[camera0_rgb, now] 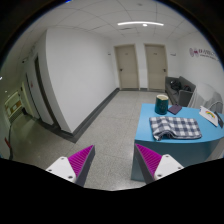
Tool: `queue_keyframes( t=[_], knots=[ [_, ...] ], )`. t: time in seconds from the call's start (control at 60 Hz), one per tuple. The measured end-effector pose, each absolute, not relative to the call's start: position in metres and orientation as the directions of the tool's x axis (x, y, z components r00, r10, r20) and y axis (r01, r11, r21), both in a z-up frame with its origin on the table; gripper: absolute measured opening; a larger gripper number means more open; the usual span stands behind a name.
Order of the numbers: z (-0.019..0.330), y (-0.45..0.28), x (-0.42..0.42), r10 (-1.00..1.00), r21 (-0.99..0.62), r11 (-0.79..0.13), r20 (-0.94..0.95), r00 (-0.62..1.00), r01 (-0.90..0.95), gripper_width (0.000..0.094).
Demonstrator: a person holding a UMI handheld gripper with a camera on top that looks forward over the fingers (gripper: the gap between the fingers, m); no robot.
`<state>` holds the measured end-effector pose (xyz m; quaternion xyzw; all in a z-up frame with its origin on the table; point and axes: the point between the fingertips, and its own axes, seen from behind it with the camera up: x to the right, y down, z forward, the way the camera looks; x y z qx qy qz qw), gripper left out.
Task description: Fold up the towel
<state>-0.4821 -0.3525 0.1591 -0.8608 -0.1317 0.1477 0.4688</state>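
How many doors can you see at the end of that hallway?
2: one door on the far wall and a second door just beside it, both closed, well beyond the open gripper and the blue table. Others may be hidden.

One checked towel [175,127], one blue table [150,140], two doors [127,66], one cup [162,103]

Claw [113,160]: held level and raised, pointing forward, fingers spread wide apart.
Left finger [68,166]: white body, magenta pad on its inner face, tip angled inward.
Right finger [160,161]: mirrors the left, magenta pad facing inward.
Grasp: nothing between the fingers.
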Motion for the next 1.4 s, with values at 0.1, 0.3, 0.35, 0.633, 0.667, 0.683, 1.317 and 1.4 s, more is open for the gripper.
queue_keyframes(
  t=[0.1, 0.3, 0.35, 0.633, 0.667, 0.683, 1.317, 1.4],
  knots=[
    [0.155, -0.334, -0.470, 0.352, -0.845, -0.524, -0.103, 0.930, 0.105, 0.0828],
    [0.106, -0.239, -0.409, 0.339, -0.832, -0.528, -0.025, 0.941, 0.168, 0.0825],
    [0.092, -0.211, -0.394, 0.334, -0.828, -0.527, 0.003, 0.943, 0.190, 0.0827],
    [0.007, -0.083, -0.348, 0.359, -0.775, -0.569, 0.066, 0.931, 0.275, 0.0783],
    [0.000, -0.077, -0.346, 0.363, -0.767, -0.579, 0.062, 0.930, 0.277, 0.0750],
    [-0.004, -0.076, -0.345, 0.364, -0.761, -0.585, 0.060, 0.929, 0.279, 0.0718],
    [0.086, -0.052, -0.276, 0.272, -0.845, -0.534, -0.186, 0.944, -0.012, 0.0037],
    [0.102, -0.049, -0.236, 0.227, -0.835, -0.544, -0.246, 0.942, -0.087, 0.0038]
  ],
)
